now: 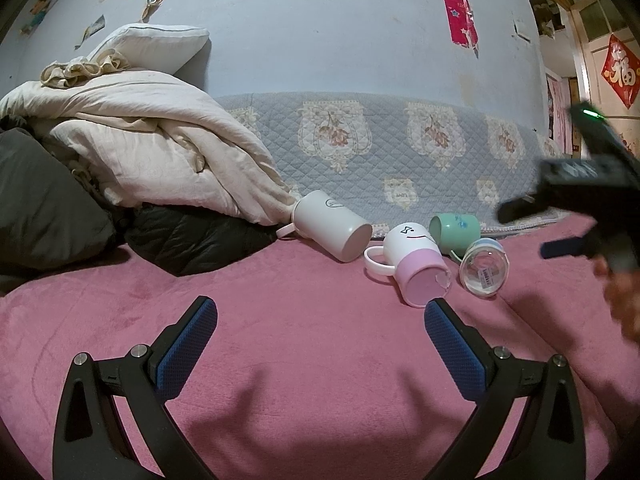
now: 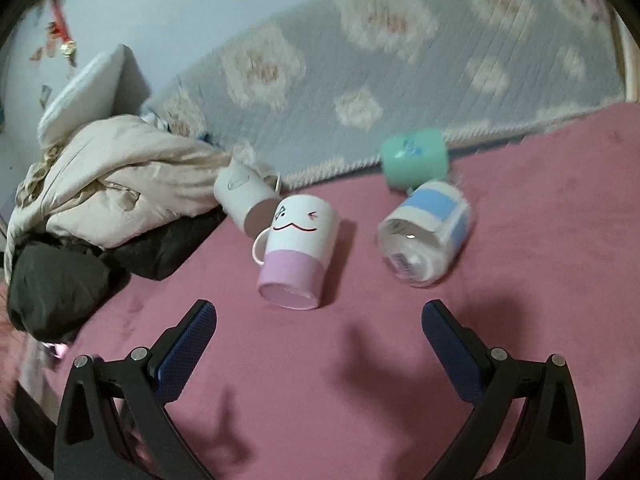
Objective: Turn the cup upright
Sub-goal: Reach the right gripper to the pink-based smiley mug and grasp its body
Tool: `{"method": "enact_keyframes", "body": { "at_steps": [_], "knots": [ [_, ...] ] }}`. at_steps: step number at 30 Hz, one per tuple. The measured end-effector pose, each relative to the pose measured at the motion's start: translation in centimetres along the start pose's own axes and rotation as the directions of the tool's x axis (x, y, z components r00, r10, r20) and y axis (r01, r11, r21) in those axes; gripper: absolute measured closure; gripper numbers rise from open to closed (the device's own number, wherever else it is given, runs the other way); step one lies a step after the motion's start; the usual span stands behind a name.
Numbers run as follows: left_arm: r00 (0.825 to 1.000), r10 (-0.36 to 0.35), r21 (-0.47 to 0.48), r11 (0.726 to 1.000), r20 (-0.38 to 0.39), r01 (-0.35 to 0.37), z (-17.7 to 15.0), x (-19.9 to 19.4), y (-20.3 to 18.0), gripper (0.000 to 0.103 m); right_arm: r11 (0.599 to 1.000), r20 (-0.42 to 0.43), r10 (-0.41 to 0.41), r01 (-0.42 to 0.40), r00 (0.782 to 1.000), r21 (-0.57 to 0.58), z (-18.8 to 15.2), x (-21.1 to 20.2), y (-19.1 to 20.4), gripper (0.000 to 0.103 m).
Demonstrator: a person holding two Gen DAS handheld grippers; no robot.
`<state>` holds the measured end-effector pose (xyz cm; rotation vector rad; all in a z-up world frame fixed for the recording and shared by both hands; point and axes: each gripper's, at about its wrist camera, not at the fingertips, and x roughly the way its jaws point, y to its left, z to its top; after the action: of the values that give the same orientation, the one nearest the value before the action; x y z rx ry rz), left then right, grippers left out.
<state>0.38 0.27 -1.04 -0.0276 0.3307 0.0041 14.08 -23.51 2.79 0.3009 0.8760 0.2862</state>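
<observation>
Several cups lie on their sides on a pink blanket (image 1: 280, 360). A white and pink mug with a smiling face (image 1: 412, 264) (image 2: 298, 248) points its base at me. A plain white mug (image 1: 332, 226) (image 2: 244, 196) lies to its left. A green cup (image 1: 456, 230) (image 2: 414, 158) lies behind. A clear cup with a blue band (image 1: 484, 266) (image 2: 426, 236) lies to the right. My left gripper (image 1: 320, 320) is open and empty, short of the pink mug. My right gripper (image 2: 320, 320) is open and empty, short of the pink mug and the clear cup; it also shows at the right edge of the left wrist view (image 1: 532, 228).
A heap of cream bedding (image 1: 140, 140) (image 2: 120, 176) and dark clothing (image 1: 192, 240) (image 2: 60, 292) sits at the left. A blue quilted floral spread (image 1: 380, 140) (image 2: 360, 80) lies behind the cups against a blue wall (image 1: 320, 20).
</observation>
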Motion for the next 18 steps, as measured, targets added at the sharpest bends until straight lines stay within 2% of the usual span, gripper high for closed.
{"method": "enact_keyframes", "body": {
  "at_steps": [2, 6, 8, 11, 18],
  "knots": [
    [1.000, 0.000, -0.003, 1.000, 0.000, 0.000, 0.1, -0.1, 0.0, 0.000, 0.999, -0.066, 0.030, -0.028, 0.997, 0.019, 2.0, 1.8, 0.5, 0.001],
    [1.000, -0.002, -0.014, 1.000, -0.010, 0.002, 0.2, 0.0, 0.2, 0.000, 0.999, -0.140, -0.014, 0.019, 0.990, 0.039, 4.9, 5.5, 1.5, 0.002],
    [1.000, -0.001, -0.014, 1.000, -0.010, 0.001, 0.2, 0.0, 0.2, 0.000, 0.998, -0.193, 0.000, 0.013, 0.981, 0.065, 5.9, 7.6, 1.7, 0.006],
    [1.000, 0.005, -0.012, 1.000, -0.007, -0.005, 0.1, 0.0, 0.1, 0.000, 0.996, -0.251, -0.007, 0.030, 0.968, 0.087, 6.4, 10.7, 1.8, 0.009],
    [1.000, -0.005, -0.034, 0.999, -0.008, 0.004, 0.0, 0.1, 0.6, 0.000, 0.992, -0.305, -0.096, 0.114, 0.948, 0.043, 6.1, 15.4, 2.2, 0.016]
  ]
}}
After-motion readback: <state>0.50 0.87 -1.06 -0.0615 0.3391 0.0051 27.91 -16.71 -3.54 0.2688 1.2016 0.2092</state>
